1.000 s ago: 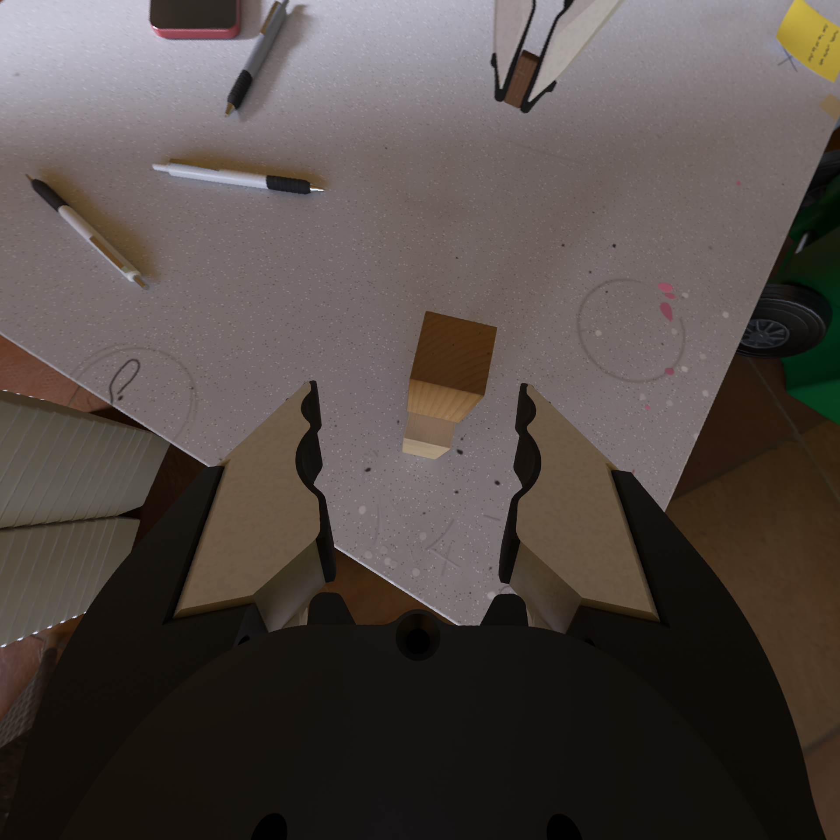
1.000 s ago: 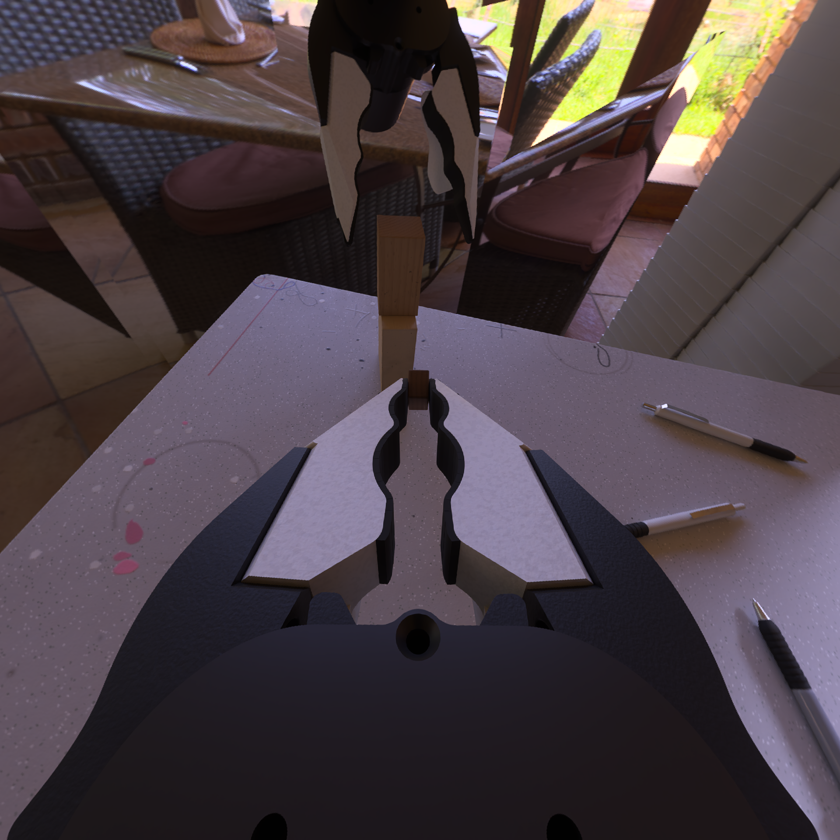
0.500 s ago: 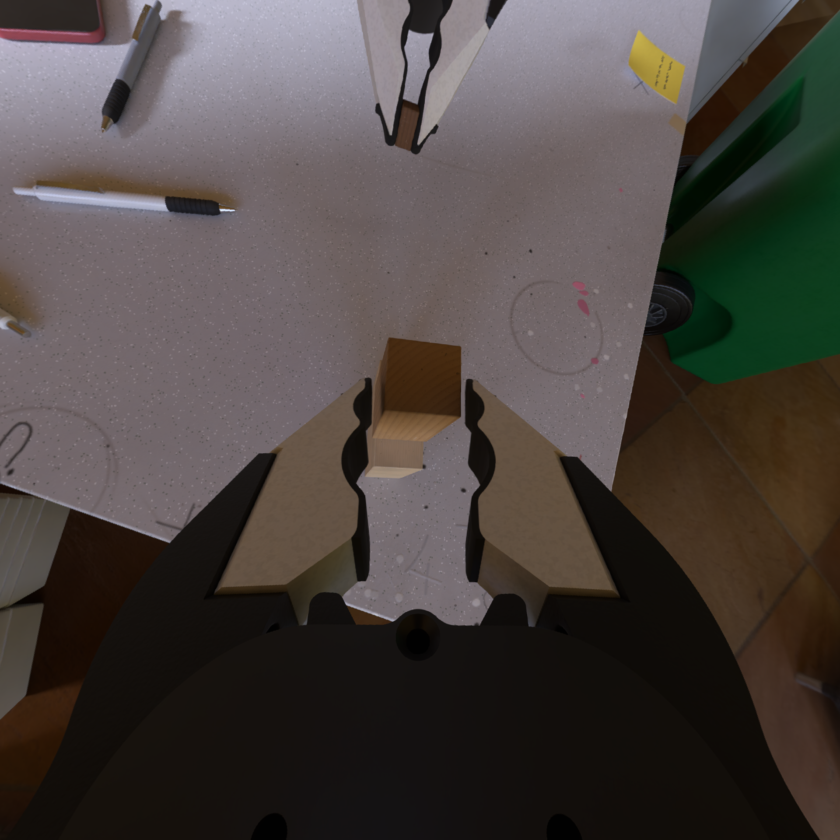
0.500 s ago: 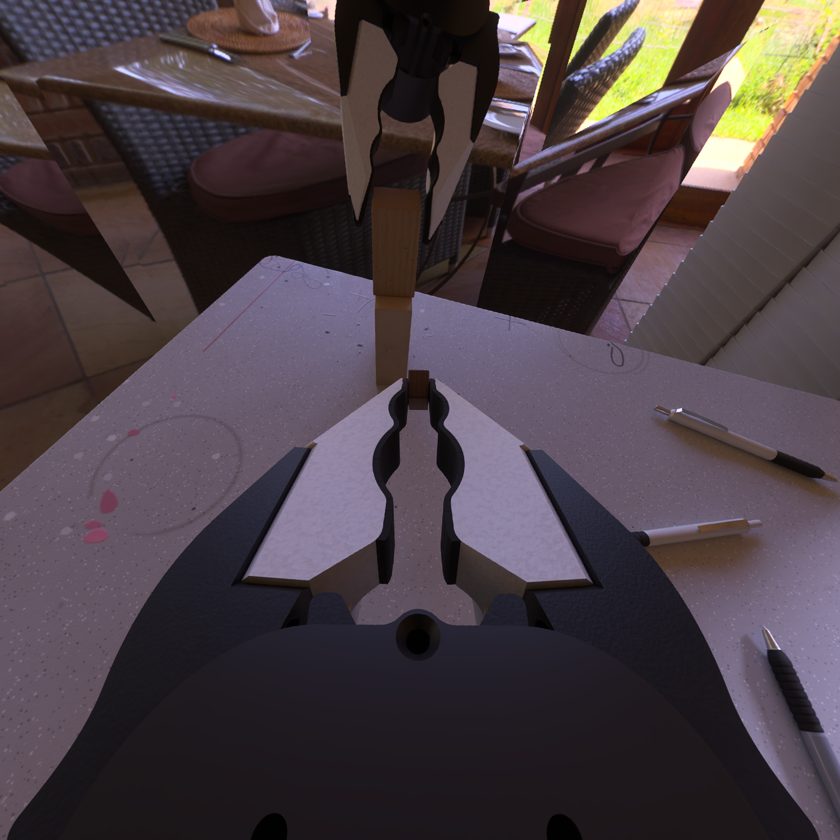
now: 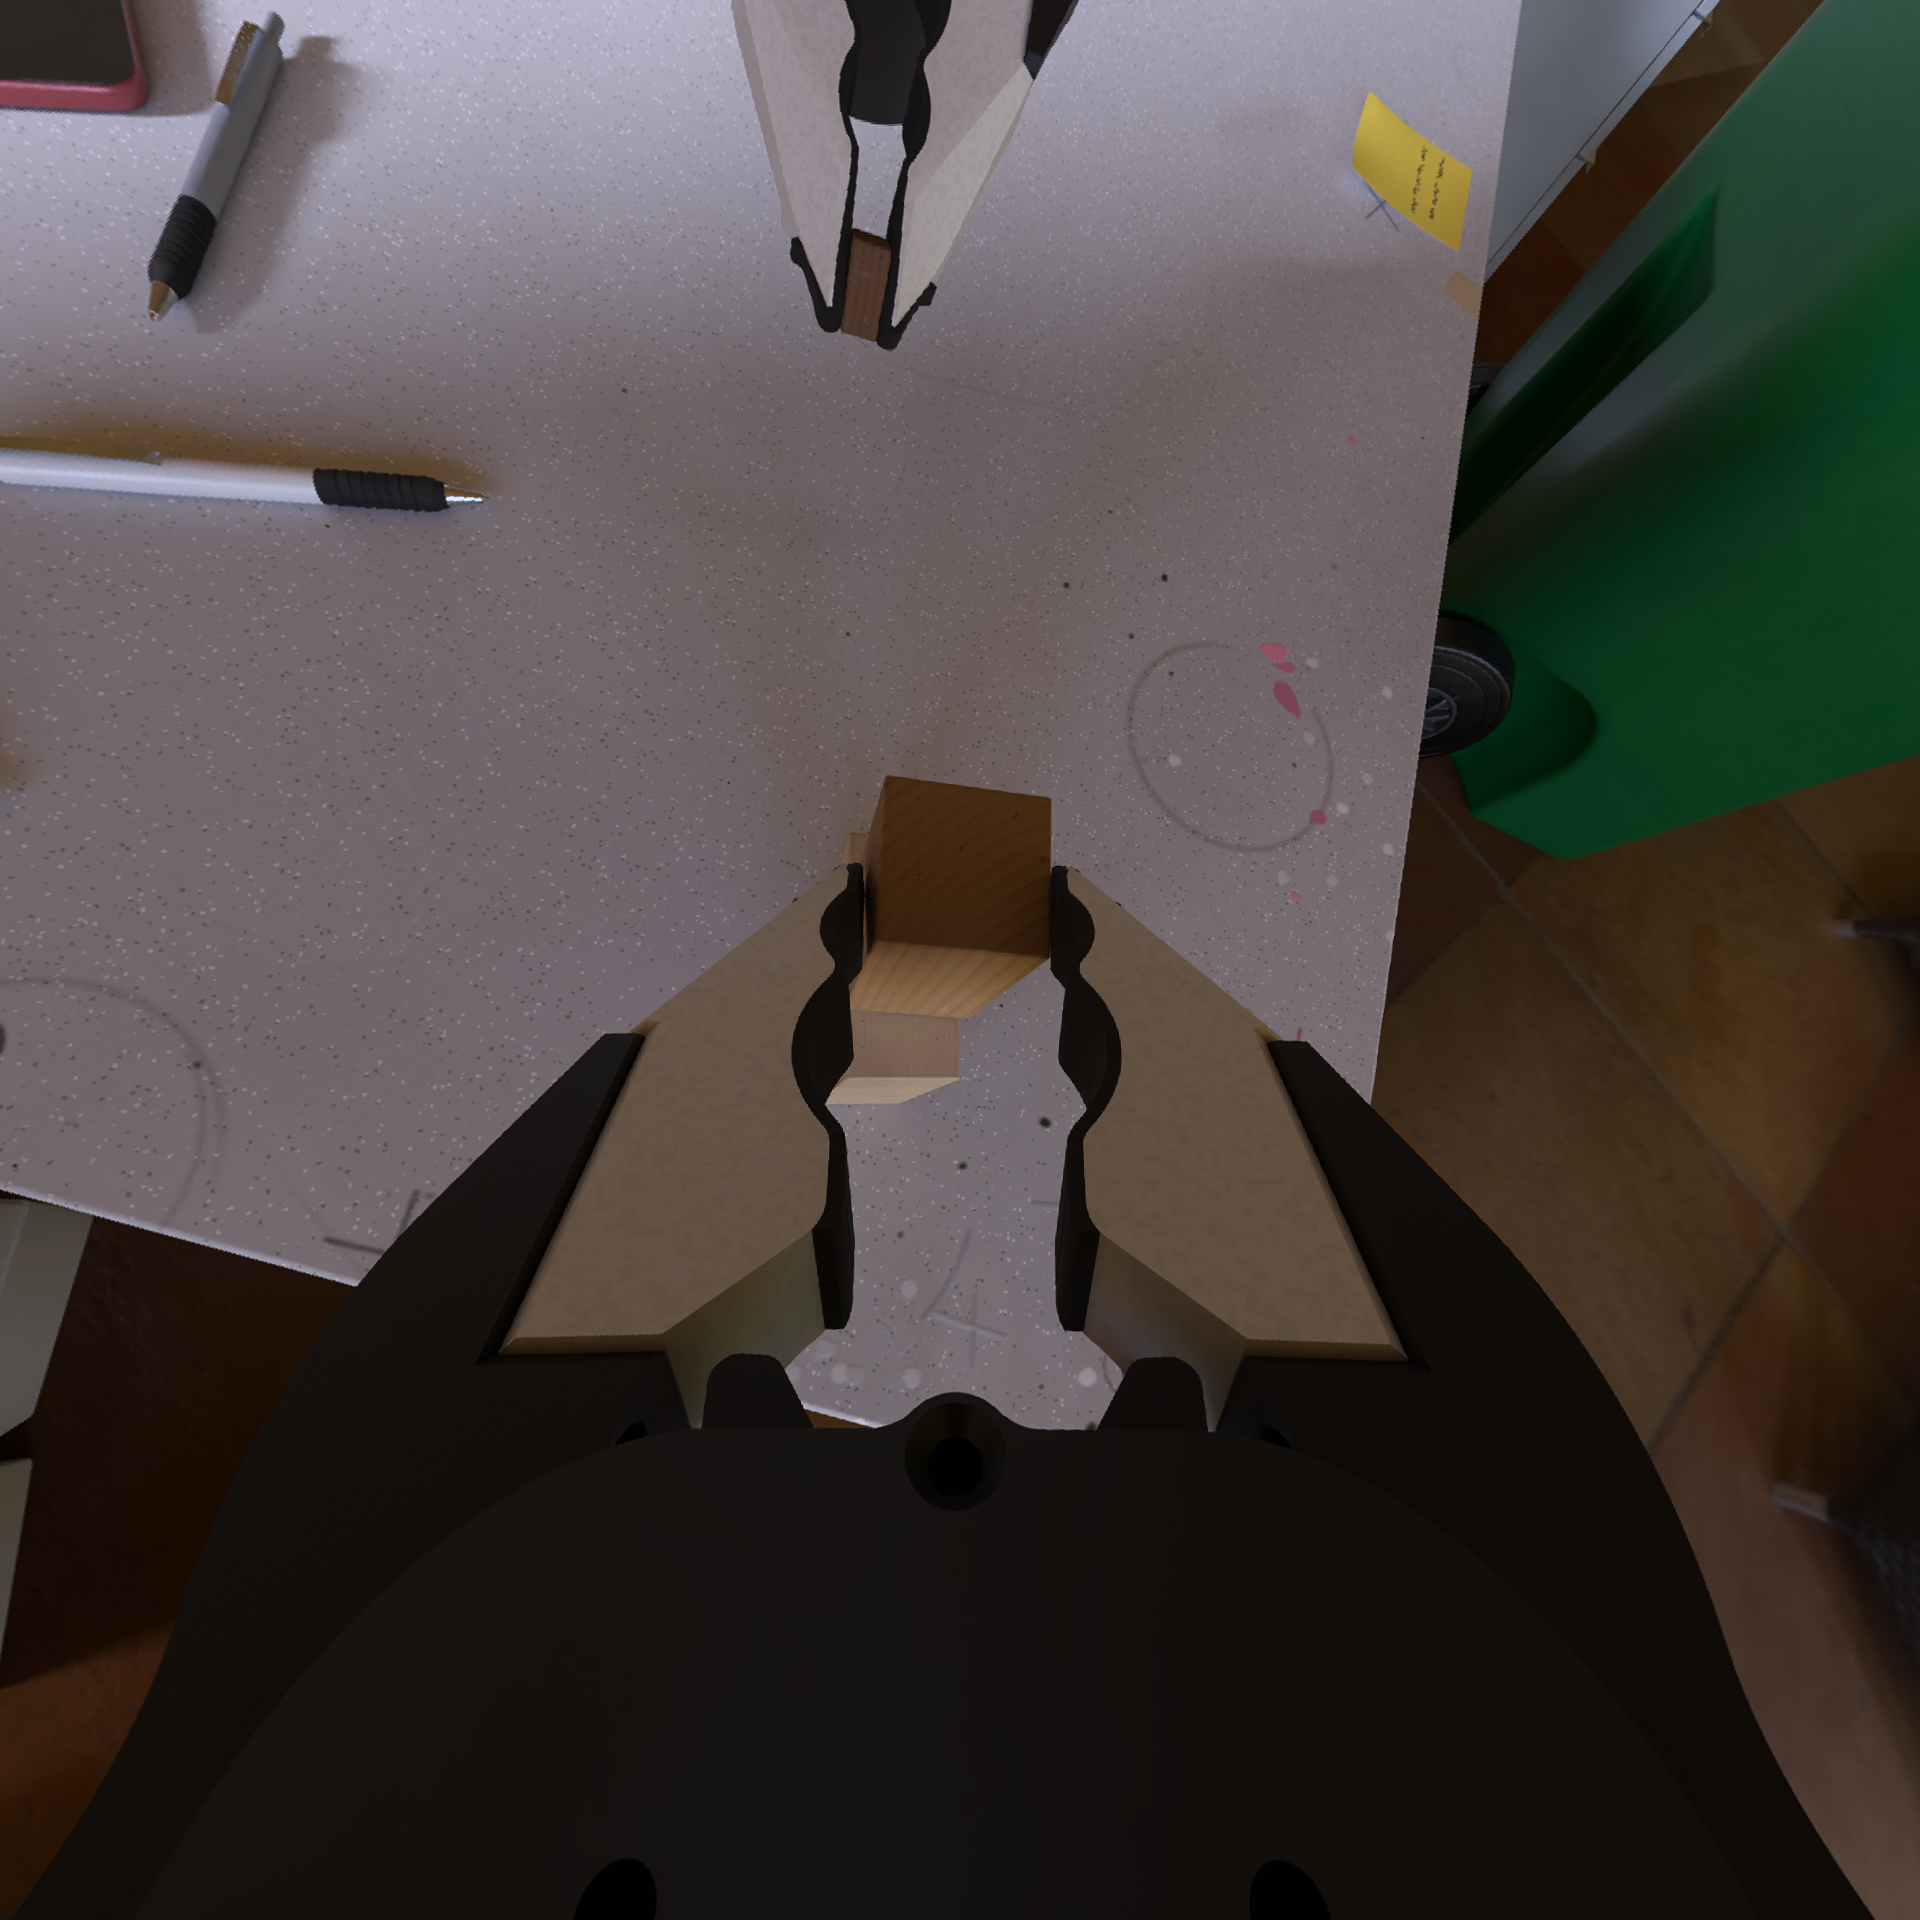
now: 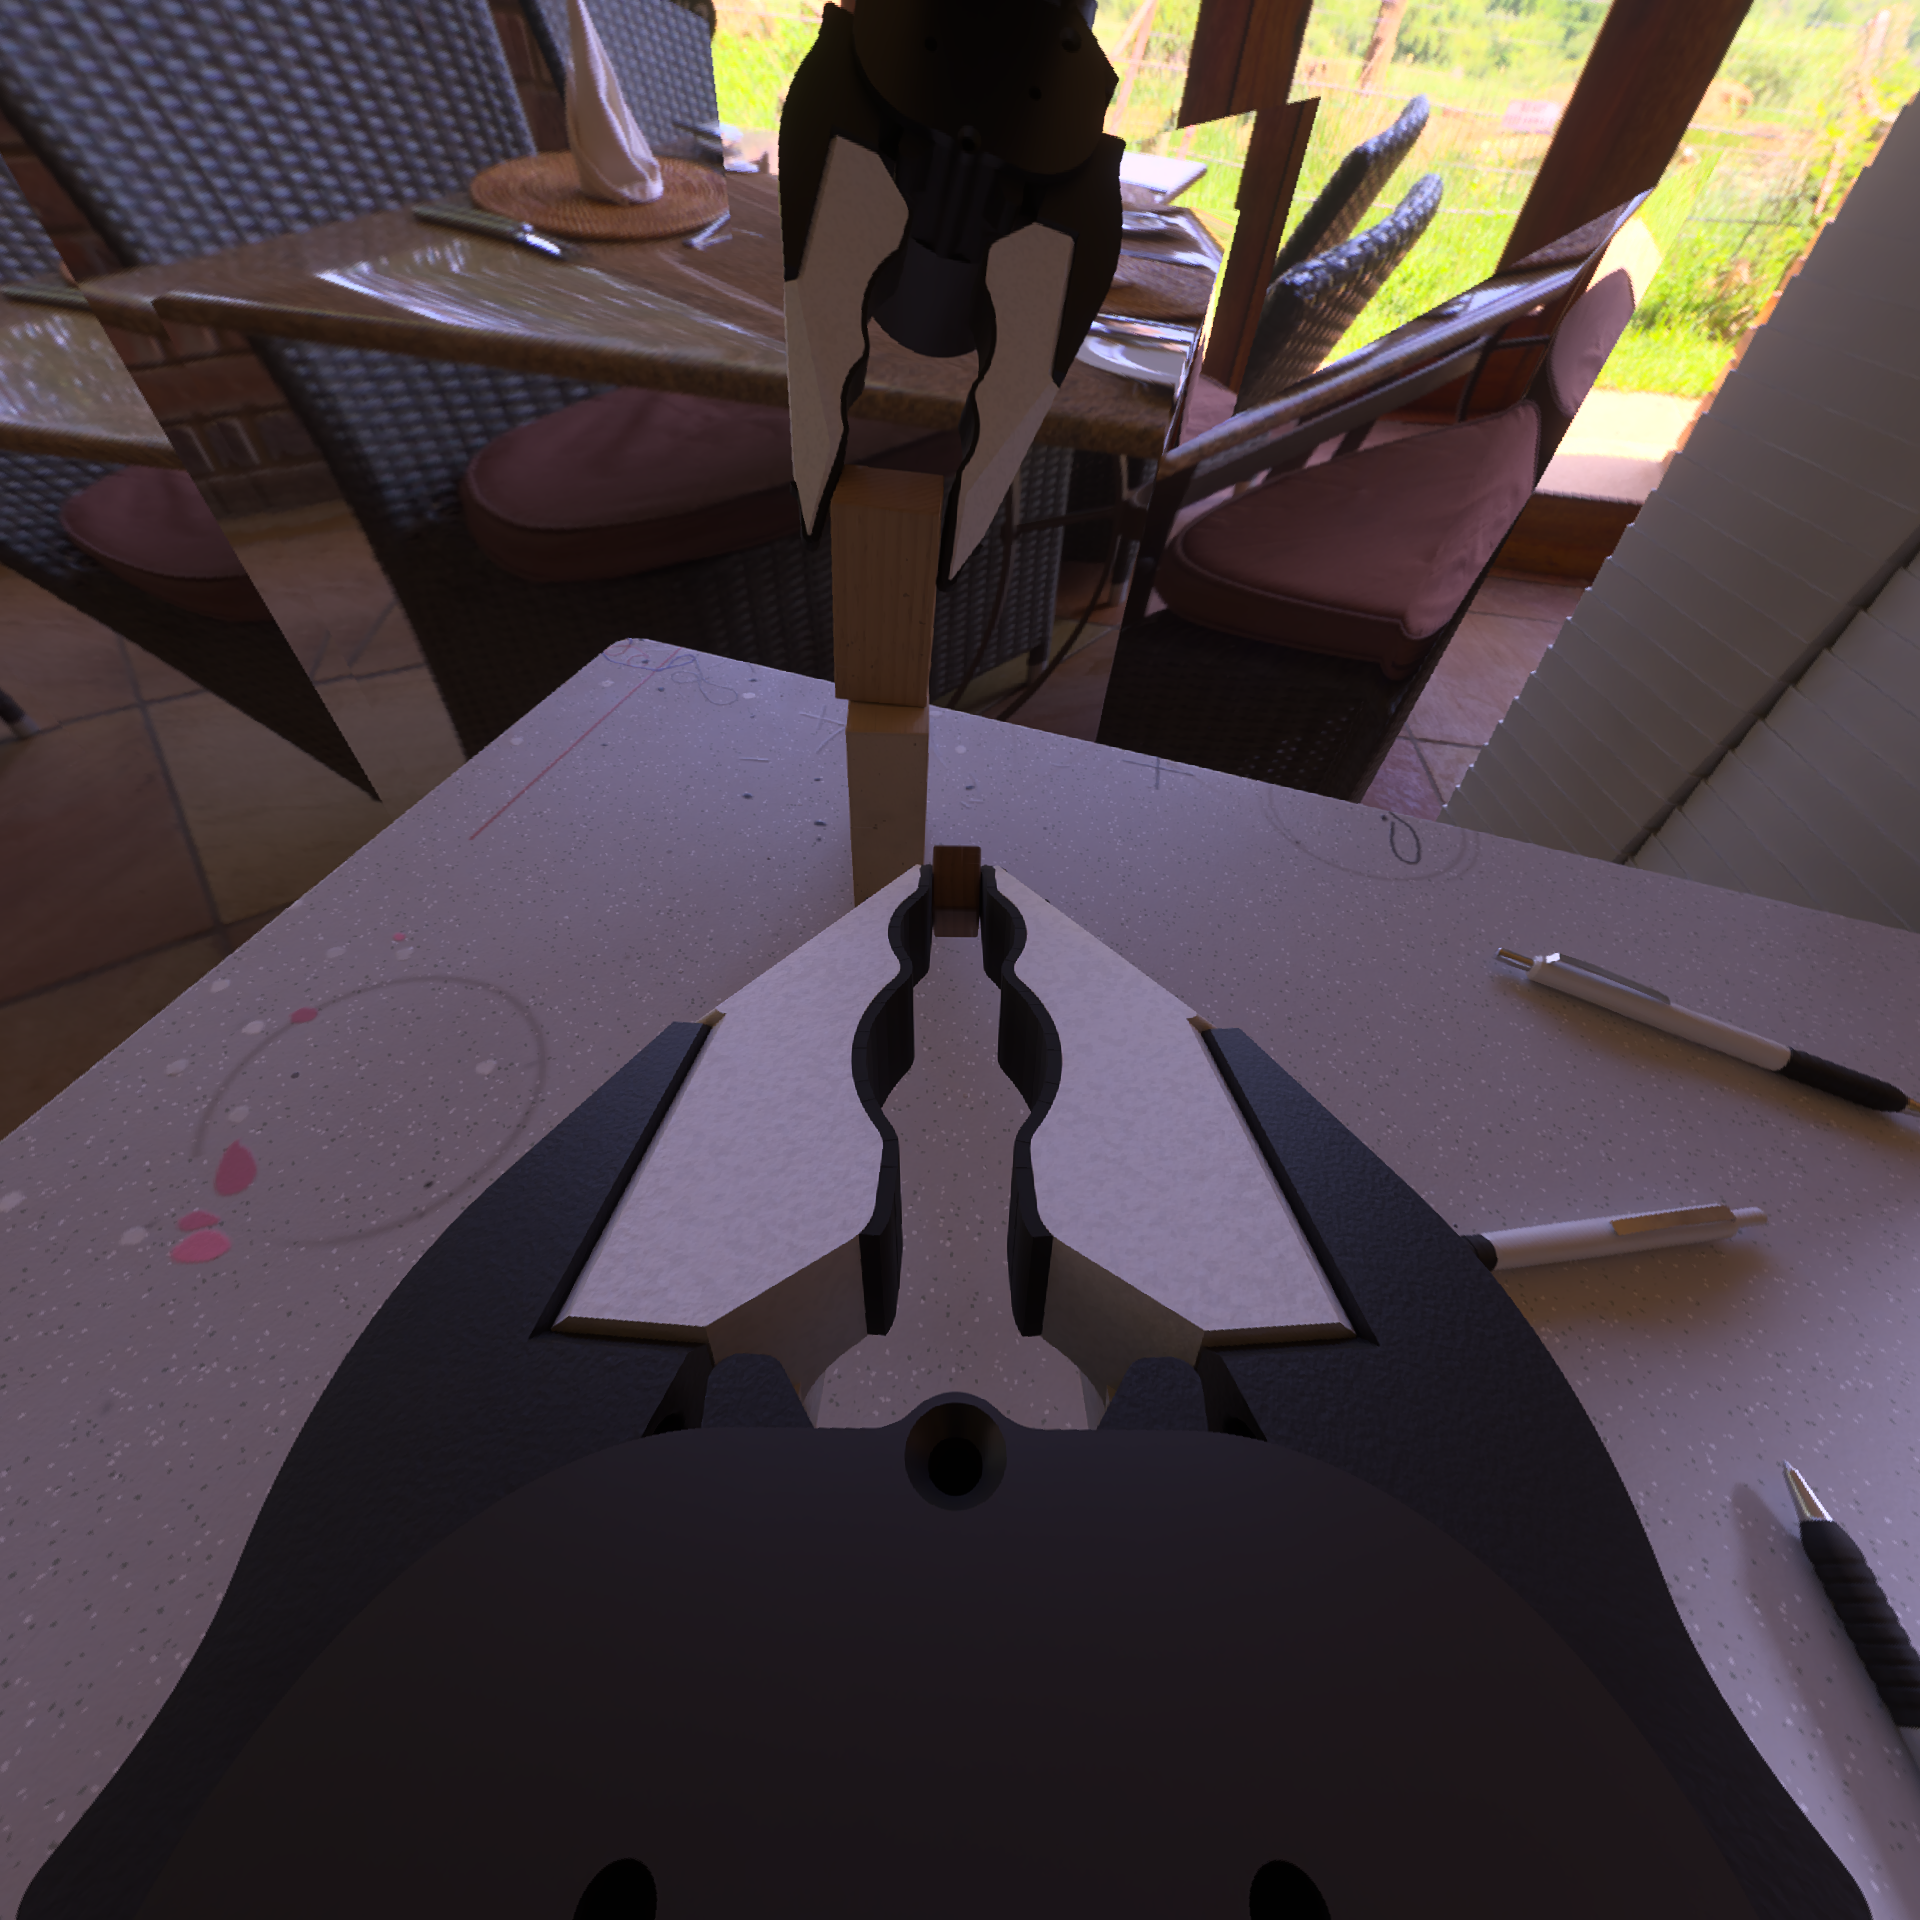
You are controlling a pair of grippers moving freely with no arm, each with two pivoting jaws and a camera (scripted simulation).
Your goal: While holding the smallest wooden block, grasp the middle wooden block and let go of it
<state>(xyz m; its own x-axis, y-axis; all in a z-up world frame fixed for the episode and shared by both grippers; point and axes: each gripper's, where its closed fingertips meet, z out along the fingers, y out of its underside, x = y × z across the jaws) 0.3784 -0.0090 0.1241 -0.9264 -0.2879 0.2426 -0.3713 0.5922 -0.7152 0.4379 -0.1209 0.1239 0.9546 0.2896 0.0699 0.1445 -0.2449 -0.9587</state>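
Two wooden blocks stand stacked near the table's edge: a wider upper block (image 5: 961, 873) (image 6: 888, 592) on a narrower pale lower block (image 5: 899, 1060) (image 6: 886, 800). My left gripper (image 5: 953, 883) comes from above, and its fingers press both sides of the upper block's top; it also shows in the right wrist view (image 6: 883, 551). My right gripper (image 6: 956, 883) is shut on the smallest, dark brown block (image 6: 957, 878) just above the table, close in front of the stack. The left wrist view shows it too (image 5: 860, 322), holding that block (image 5: 864, 281).
On the speckled table (image 5: 675, 675) lie pens (image 5: 239, 483) (image 5: 208, 177) (image 6: 1704, 1039) (image 6: 1621, 1236) (image 6: 1860, 1600), a red-cased phone (image 5: 62, 62) and a yellow note (image 5: 1413, 171). A green wheeled bin (image 5: 1714, 468) stands past the table edge. Wicker chairs (image 6: 1351, 540) stand behind.
My left gripper has come down over the stack and narrowed from wide open until its fingers meet the upper block's sides. My right gripper has kept its hold on the small block.
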